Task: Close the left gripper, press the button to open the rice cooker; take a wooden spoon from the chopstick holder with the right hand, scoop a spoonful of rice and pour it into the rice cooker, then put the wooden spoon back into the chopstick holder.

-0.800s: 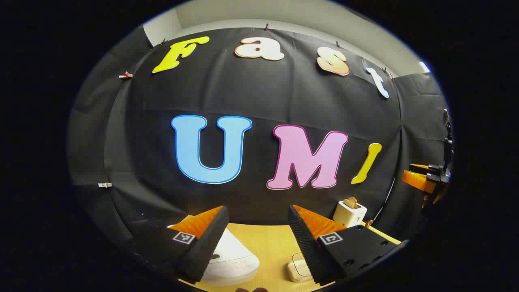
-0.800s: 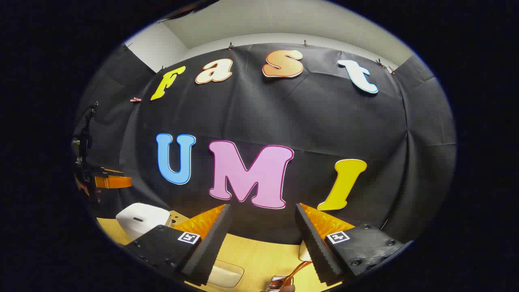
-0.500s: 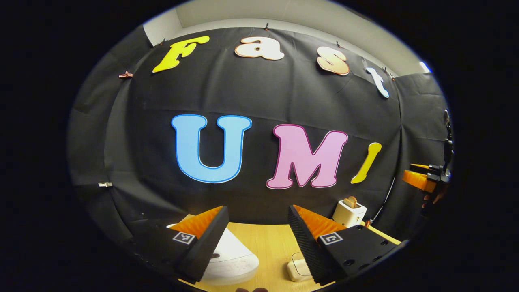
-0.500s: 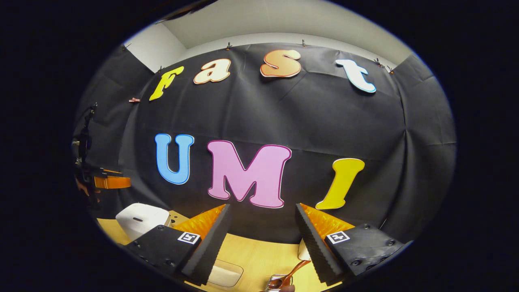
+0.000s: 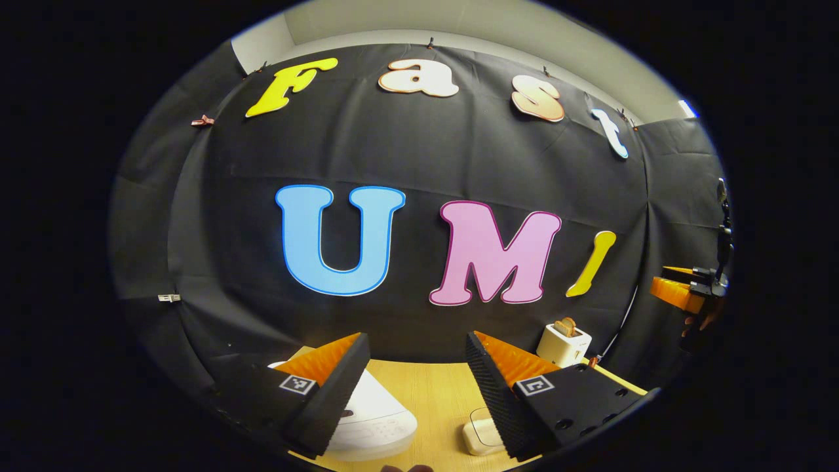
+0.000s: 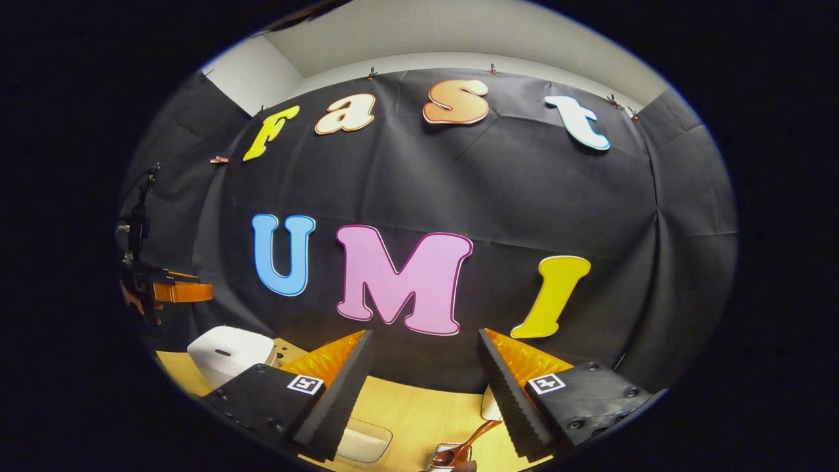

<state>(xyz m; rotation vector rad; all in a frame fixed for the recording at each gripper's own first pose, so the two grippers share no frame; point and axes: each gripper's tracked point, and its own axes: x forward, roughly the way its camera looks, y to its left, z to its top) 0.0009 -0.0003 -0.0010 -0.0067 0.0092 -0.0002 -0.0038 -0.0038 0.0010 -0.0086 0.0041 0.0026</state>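
Gaping wide, both tools (image 5: 413,393) (image 6: 426,393) empty.

My counter (image 5: 432,393) is light yellow wood with thin lines running along it. The rice cooker (image 5: 377,419) on it is white, with a small dark spot on its lid. The toaster (image 5: 564,346) is creamy white, and the toast sticking out of it is golden brown. A little box (image 5: 482,436) near my left gripper (image 5: 413,387) is pale cream. Each gripper has a small square sticker in black and white. Near my right gripper (image 6: 426,387), the spoon (image 6: 468,446) is shiny reddish brown. A see-through dish (image 6: 364,442) on the counter looks whitish. The booth's wall (image 6: 524,196) is black cloth, and the wall above it is pale grey.
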